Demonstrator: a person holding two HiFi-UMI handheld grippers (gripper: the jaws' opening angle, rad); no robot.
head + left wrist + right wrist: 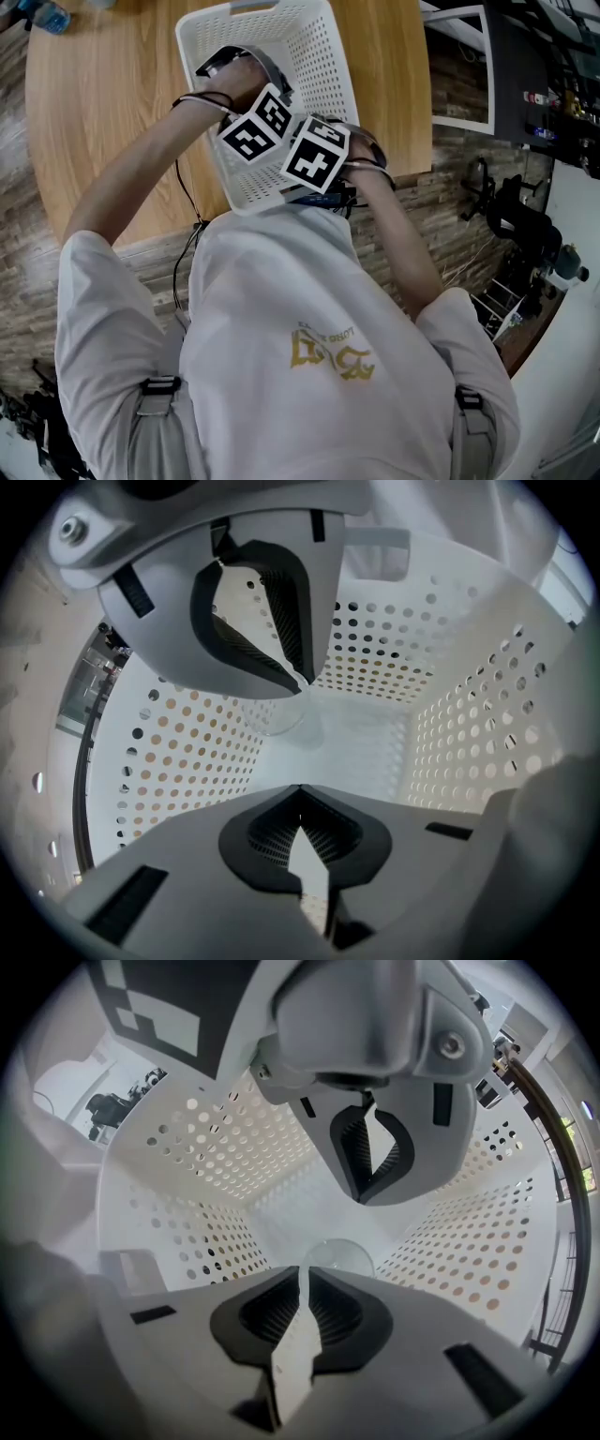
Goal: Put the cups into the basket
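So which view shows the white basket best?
The head view: the basket shows from outside, standing on the wooden table, though partly covered. Both gripper views sit inside it, showing only perforated walls and floor.

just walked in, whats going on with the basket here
A person leans over a white basket on a wooden table, with both handheld grippers reaching down inside it. A clear cup is at the bottom of the basket. The right gripper has its jaws together with the tips right at the cup; whether they pinch its rim is unclear. The left gripper is close beside it, jaws together and holding nothing.
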